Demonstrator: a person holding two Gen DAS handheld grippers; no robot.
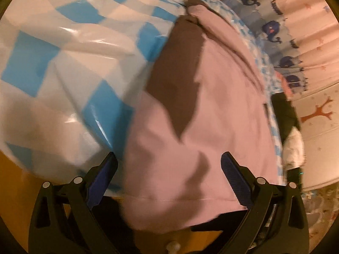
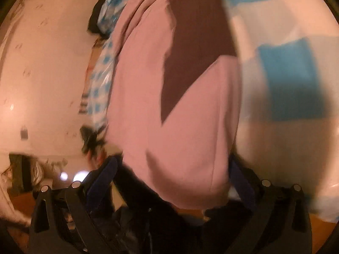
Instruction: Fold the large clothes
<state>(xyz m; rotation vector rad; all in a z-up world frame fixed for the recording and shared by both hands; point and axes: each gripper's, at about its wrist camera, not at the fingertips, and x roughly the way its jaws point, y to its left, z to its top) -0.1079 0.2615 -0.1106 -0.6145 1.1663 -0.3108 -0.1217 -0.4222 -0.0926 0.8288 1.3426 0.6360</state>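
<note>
On the blue-checked bench cover (image 1: 53, 63), a pink garment (image 1: 190, 116) is lain mid-fold, both grippers' jaws held apart, its near hem judged next to be grasped.

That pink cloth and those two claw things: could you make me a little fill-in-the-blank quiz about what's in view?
1. The garment is mostly pink with a large ____ patch.
2. It lies on a shiny sheet checked in white and ____.
3. The fingers of the left gripper stand ____, one on each side of the garment's near end.
4. The pads on the right gripper are dark ____.

Missing words: brown; blue; open; blue
</note>
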